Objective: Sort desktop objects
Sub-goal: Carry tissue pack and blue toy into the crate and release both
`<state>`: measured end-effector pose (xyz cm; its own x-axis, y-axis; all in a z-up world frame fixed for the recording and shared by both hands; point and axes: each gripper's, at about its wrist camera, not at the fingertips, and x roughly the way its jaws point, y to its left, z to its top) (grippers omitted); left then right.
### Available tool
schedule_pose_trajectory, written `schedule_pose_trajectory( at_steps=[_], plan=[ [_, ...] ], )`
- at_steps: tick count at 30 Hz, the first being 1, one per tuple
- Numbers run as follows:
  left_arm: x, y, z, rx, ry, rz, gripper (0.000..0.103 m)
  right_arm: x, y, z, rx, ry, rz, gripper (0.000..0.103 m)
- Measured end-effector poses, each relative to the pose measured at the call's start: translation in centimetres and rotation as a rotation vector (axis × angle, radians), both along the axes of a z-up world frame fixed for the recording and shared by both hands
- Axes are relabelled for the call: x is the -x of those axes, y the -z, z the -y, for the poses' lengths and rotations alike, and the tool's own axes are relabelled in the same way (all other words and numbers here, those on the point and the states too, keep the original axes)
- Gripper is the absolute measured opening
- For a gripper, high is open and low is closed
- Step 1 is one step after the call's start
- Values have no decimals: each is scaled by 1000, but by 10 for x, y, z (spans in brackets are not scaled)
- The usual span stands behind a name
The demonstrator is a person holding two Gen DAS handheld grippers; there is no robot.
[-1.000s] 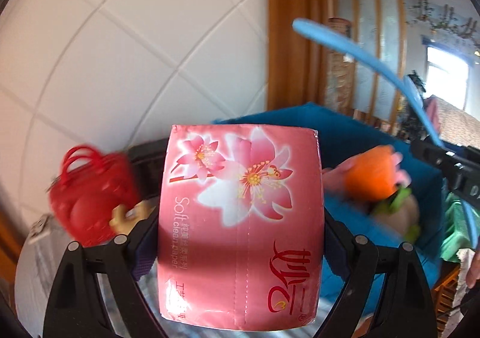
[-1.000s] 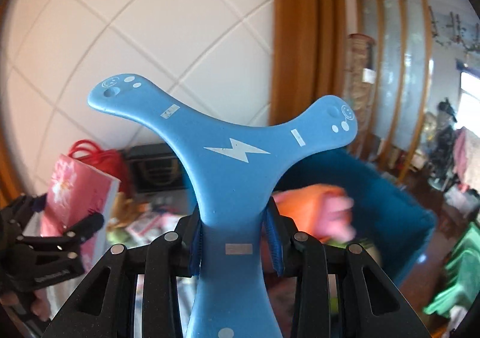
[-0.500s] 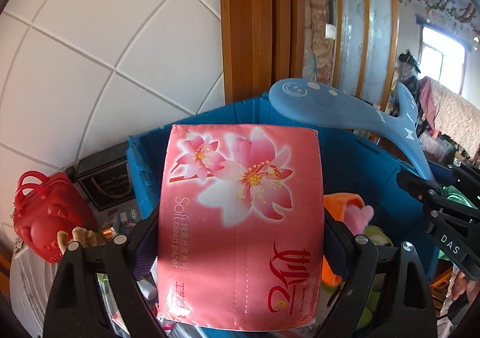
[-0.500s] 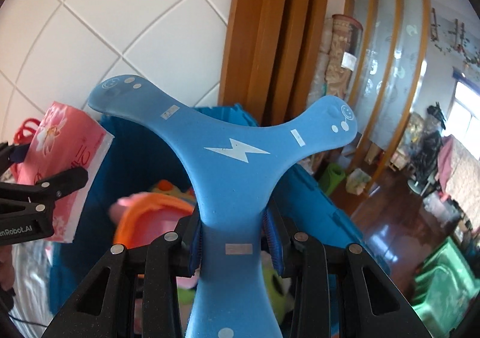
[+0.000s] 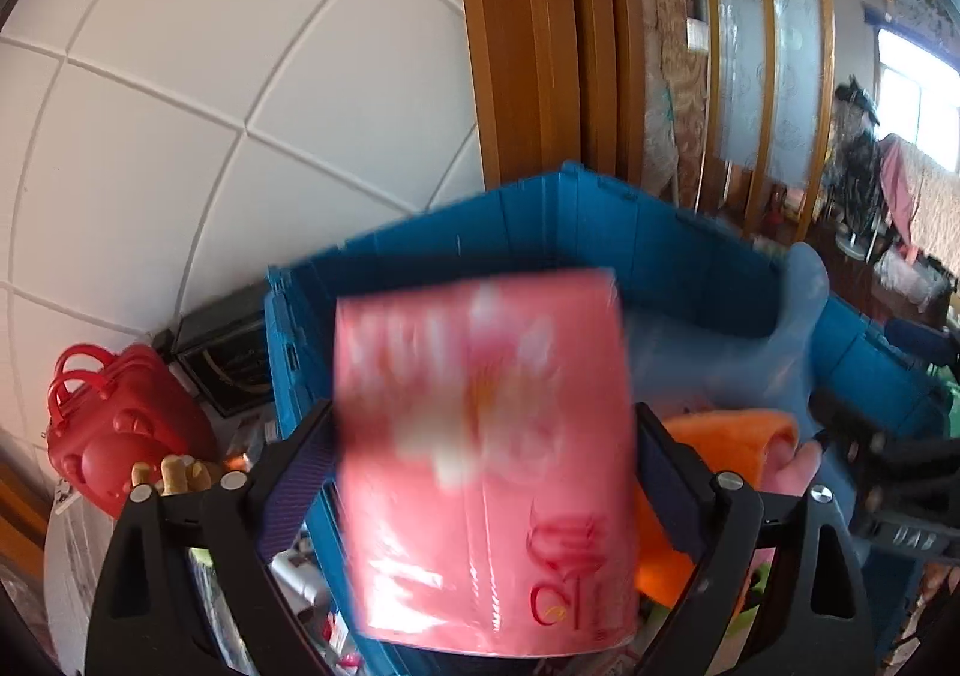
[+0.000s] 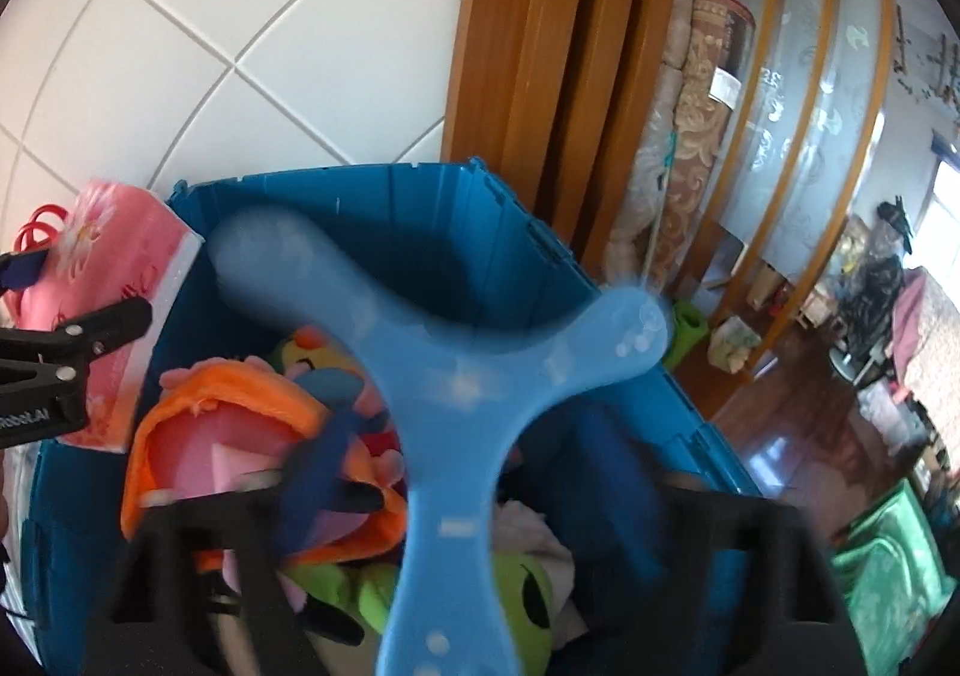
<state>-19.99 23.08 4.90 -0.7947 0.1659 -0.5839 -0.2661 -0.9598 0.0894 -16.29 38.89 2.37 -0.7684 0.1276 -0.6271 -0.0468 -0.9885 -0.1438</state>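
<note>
My left gripper (image 5: 483,445) stands open around a pink tissue pack (image 5: 486,454), which is blurred and sits loose between the spread fingers, over the near left rim of a blue plastic crate (image 5: 600,223). My right gripper (image 6: 462,502) is open too, and the blue three-armed boomerang (image 6: 456,376) is blurred and free between its parted fingers, above the crate (image 6: 420,208). The crate holds plush toys, among them an orange one (image 6: 234,394) and a green one (image 6: 522,610). The pink pack also shows in the right wrist view (image 6: 129,286).
A red toy bag (image 5: 114,424) and a dark box (image 5: 222,358) stand left of the crate against the white tiled wall. A wooden door frame (image 6: 540,46) rises behind the crate. A green bin (image 6: 882,574) sits on the floor at right.
Both grippers moved over the crate and opened. The tissue pack and the boomerang, gripped tight before, now blur as they come loose over the crate.
</note>
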Motion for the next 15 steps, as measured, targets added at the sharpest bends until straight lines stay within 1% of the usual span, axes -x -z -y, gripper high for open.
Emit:
schedule_pose_trajectory(
  at_steps=[1,2,3,7,10,15],
  plan=[
    [-1,-4,1,-3,-2,-25,101,-1,0,0,-5,-1,-5,94],
    [-3,-7,0,1,-11,-45,102,-2,-1,-1,-10,-1,-6,94],
    [-4,-9,-1,4,-14,-47,102,-1,-2,-3,-13,-1,-7,95],
    [-8,-10,1,6,-6,-44,102,-6,-4,-4,-19,6,-18,103],
    [-12,-9,5,1,-2,-53,102,-9,-7,-5,-31,12,-27,103],
    [-27,-12,18,-52,15,-53,102,-20,-16,-2,-36,21,-43,103]
  ],
)
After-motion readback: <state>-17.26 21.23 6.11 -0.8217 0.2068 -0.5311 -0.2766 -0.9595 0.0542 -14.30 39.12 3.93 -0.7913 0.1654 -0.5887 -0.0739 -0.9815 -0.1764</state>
